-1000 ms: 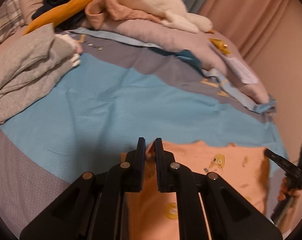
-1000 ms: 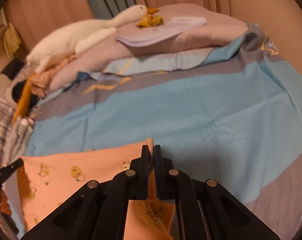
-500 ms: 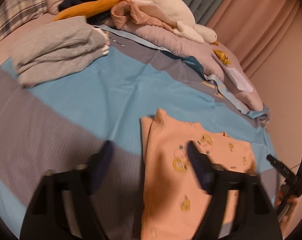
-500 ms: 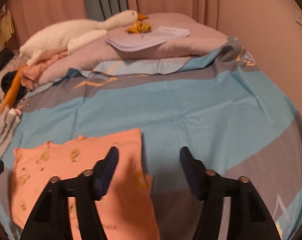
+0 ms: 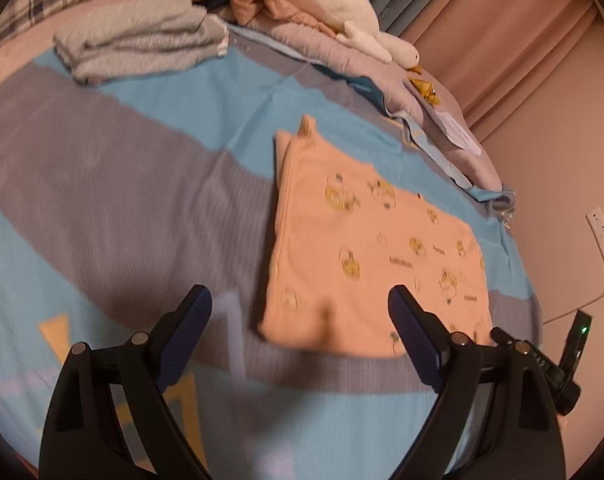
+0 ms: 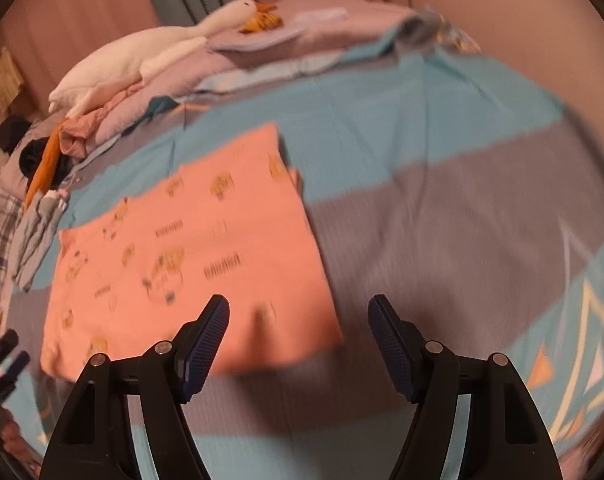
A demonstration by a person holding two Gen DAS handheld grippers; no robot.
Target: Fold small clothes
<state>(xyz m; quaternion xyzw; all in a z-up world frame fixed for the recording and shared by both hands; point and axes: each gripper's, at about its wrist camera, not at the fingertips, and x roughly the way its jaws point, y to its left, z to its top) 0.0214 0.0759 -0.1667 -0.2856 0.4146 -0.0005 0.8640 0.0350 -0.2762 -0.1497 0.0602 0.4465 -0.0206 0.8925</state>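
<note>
The pink cloth point(image 5: 366, 248) lies flat on the bed point(image 5: 142, 184), folded once. The left tool point(image 5: 298, 308) and right tool point(image 6: 298, 316) hang above its near edge, both spread wide and empty. Next, I think, they must pinch an edge for another fold.

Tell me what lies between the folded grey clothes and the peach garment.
Only bare blue-and-grey bedsheet separates the folded grey clothes from the peach garment, seen in the left wrist view.
</note>
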